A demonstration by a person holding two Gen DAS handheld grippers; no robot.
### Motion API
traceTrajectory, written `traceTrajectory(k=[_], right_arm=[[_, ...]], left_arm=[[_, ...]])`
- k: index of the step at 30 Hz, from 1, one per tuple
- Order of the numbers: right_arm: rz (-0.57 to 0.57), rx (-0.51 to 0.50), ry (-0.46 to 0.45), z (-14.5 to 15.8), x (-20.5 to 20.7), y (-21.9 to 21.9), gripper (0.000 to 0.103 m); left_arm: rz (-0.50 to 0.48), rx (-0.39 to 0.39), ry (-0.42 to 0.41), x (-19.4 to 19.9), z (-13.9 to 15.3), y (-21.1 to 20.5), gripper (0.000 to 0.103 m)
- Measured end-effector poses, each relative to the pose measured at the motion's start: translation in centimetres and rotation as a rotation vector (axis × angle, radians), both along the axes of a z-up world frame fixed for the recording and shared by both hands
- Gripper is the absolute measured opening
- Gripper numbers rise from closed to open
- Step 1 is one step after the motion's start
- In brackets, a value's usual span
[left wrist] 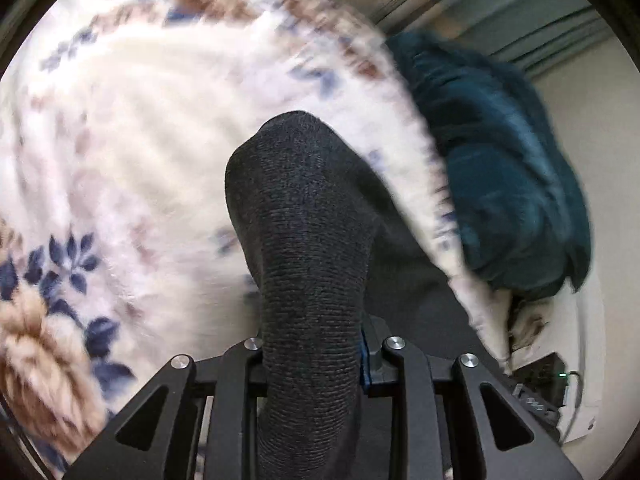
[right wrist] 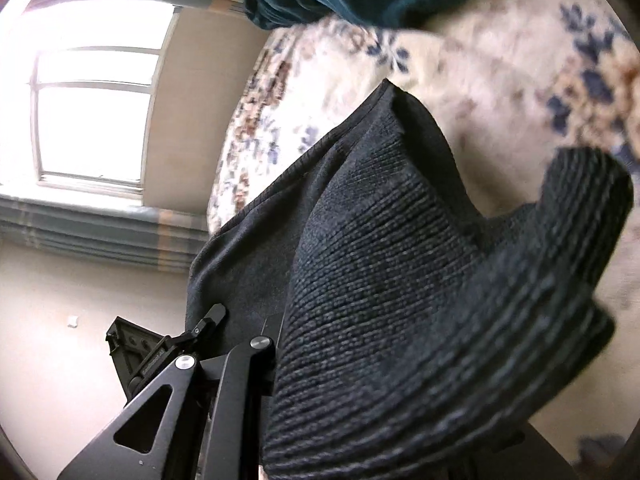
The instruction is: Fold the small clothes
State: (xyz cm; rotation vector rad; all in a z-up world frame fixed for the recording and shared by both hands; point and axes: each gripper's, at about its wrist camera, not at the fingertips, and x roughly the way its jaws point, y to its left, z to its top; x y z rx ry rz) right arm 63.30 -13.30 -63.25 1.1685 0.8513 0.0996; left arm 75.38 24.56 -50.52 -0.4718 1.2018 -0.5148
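Dark knit sock (left wrist: 308, 264) is filling the middle of my left wrist view, and my left gripper (left wrist: 316, 356) is clamping it between narrow jaws, the fabric rising up and bulging forward over the floral blanket (left wrist: 120, 140). Everything behind is smearing with blur, so the blanket's flowers are only partly reading. Beside the blanket's edge a teal cloth (left wrist: 500, 168) is lying heaped, with striped curtains (left wrist: 520, 12) above it. On my right side, the same grey sock (right wrist: 400, 300) is draping thickly over my right gripper (right wrist: 256, 360); only one side of its linkage is showing, so I cannot tell how its jaws are standing. A bright window (right wrist: 92, 100) is glowing off to the left.
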Motion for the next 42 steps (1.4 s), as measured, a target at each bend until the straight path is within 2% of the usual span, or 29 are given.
traceTrajectory(k=[2, 4, 6, 7, 8, 9, 10, 11, 12, 14, 15, 16, 18, 21, 23, 26, 34, 42], right_arm=[[-0.007, -0.008, 0.037, -1.4, 0.5, 0.5, 0.018], [-0.006, -0.024, 0.078, -2.7, 1.1, 1.5, 0.019], [-0.003, -0.043, 0.128, -3.3, 0.5, 1.7, 0.024], [-0.004, -0.065, 0.17, -3.4, -0.2, 1.3, 0.04], [-0.004, -0.099, 0.202, -3.5, -0.7, 1.1, 0.053], [-0.005, -0.136, 0.231, -3.5, -1.3, 0.9, 0.056], [0.0, -0.183, 0.268, -3.2, -1.9, 0.6, 0.057], [0.01, -0.223, 0.297, -3.1, -2.0, 0.3, 0.059], [0.021, -0.272, 0.322, -2.7, -2.7, 0.2, 0.064], [0.045, -0.42, 0.371, -1.0, -2.7, 0.3, 0.089], [0.062, -0.51, 0.379, 0.5, -3.1, 0.6, 0.095], [0.077, -0.567, 0.39, 1.5, -3.9, 0.9, 0.103], [0.119, -0.745, 0.397, 4.5, -3.9, 2.2, 0.103], [0.154, -0.917, 0.389, 8.7, -4.5, 4.0, 0.103], [0.156, -0.975, 0.377, 11.6, -6.7, 4.4, 0.103], [0.168, -1.004, 0.347, 15.4, -7.3, 5.6, 0.103], [0.178, -1.017, 0.285, 22.4, -10.8, 7.1, 0.103], [0.201, -1.079, 0.19, 32.8, -17.0, 9.1, 0.103]], left_arm=[[-0.002, 0.019, 0.032, 0.1, -1.7, 0.6, 0.034], [0.019, -0.03, 0.055, -0.2, -2.3, 1.7, 0.035], [0.049, -0.026, 0.064, -1.1, -1.9, 2.1, 0.041], [0.065, -0.006, 0.062, -1.6, -1.5, 2.2, 0.043], [0.08, 0.013, 0.057, -2.1, -1.1, 2.3, 0.043], [0.099, 0.071, 0.045, -2.9, -0.2, 2.3, 0.049], [0.113, 0.129, 0.035, -3.1, 0.3, 2.3, 0.063], [0.121, 0.185, 0.017, -3.7, 1.1, 2.3, 0.07], [0.12, 0.245, -0.014, -4.7, 2.0, 1.9, 0.073], [0.12, 0.362, -0.07, -6.8, 4.1, 1.3, 0.094], [0.118, 0.445, -0.093, -8.2, 5.3, 0.8, 0.097], [0.121, 0.494, -0.109, -9.2, 6.2, 0.5, 0.1], [0.118, 0.586, -0.144, -11.5, 7.8, 0.1, 0.1], [0.111, 0.61, -0.181, -15.0, 10.5, 0.0, 0.1], [0.099, 0.634, -0.19, -16.5, 12.1, -0.7, 0.1], [0.093, 0.649, -0.208, -18.2, 14.1, -1.6, 0.1], [0.099, 0.654, -0.259, -22.5, 20.8, -2.8, 0.1], [0.115, 0.653, -0.305, -29.7, 29.3, -2.9, 0.1]])
